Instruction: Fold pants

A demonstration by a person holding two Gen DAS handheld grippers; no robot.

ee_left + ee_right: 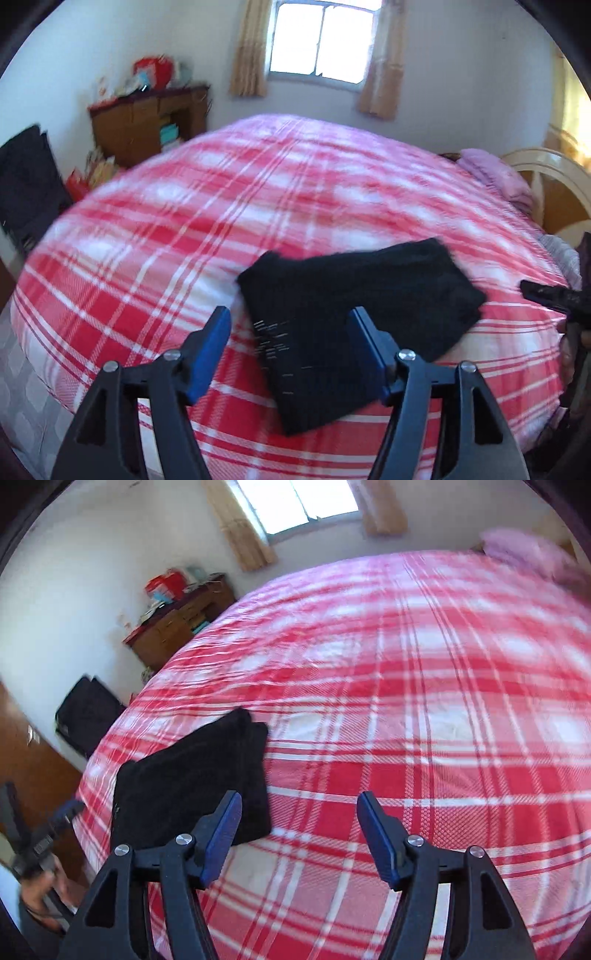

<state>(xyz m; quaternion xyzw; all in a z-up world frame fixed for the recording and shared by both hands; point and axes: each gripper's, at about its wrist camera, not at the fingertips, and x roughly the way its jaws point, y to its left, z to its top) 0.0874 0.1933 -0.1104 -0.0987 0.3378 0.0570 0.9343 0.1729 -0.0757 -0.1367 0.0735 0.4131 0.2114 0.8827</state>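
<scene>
1. Between and just beyond my left fingers (288, 354) lie the pants (354, 317), a dark folded bundle resting on the red plaid bedspread (155, 236); both blue pads stand apart with nothing pinched between them.
2. My right fingers (299, 834) are spread too and hold nothing; the pants (192, 786) sit off their left pad, and only checked cloth shows in the gap.
3. Judging from how compact the bundle looks, the folding seems nearly or fully done, and the step in hand is letting go and backing off cleanly.
4. To do that well I would draw both pairs of fingers away without dragging a pad across the top layer, since loose knit snags easily and a lifted corner would undo the fold.
5. If one edge needs squaring, I would pinch only the upper layers near a corner and lay them flush.
6. From my left fingers the long axis of the bundle runs from near-left to far-right, slanting across the stripes of the spread.
7. Which end is the waistband I cannot tell; the cloth is too dark and blurred.
</scene>
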